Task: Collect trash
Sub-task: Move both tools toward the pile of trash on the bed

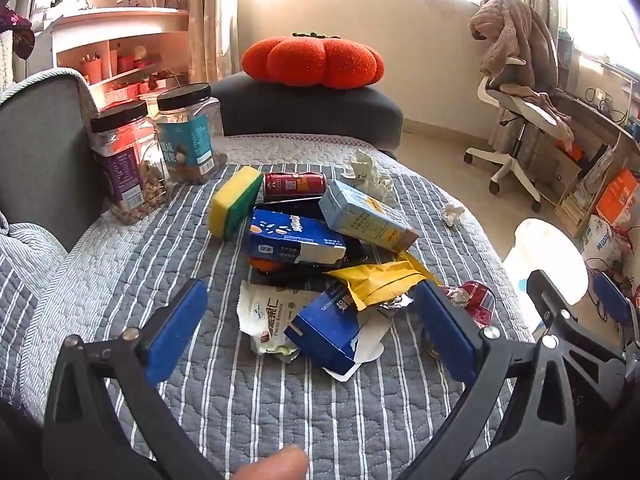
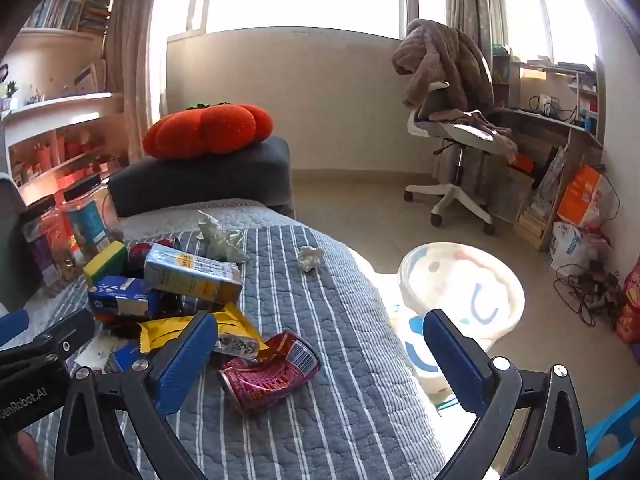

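Hazard: both claws released, left claw (image 1: 310, 328) over torn blue carton (image 1: 326, 330) at frame centre, right claw (image 2: 320, 354) over crushed red can (image 2: 266, 376) lower centre; either may slip off the striped quilted bed cover (image 2: 320, 440), missing white plastic bin (image 2: 464, 300) at right.

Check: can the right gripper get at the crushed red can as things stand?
Probably yes. The right gripper is open and the crushed can lies on the quilt just ahead between its fingers, nothing on top of it. The yellow wrapper touches its far end and might get snagged.

home bedroom: quilted bed (image 1: 280, 400), desk chair (image 2: 452, 136), curtains (image 2: 132, 60).
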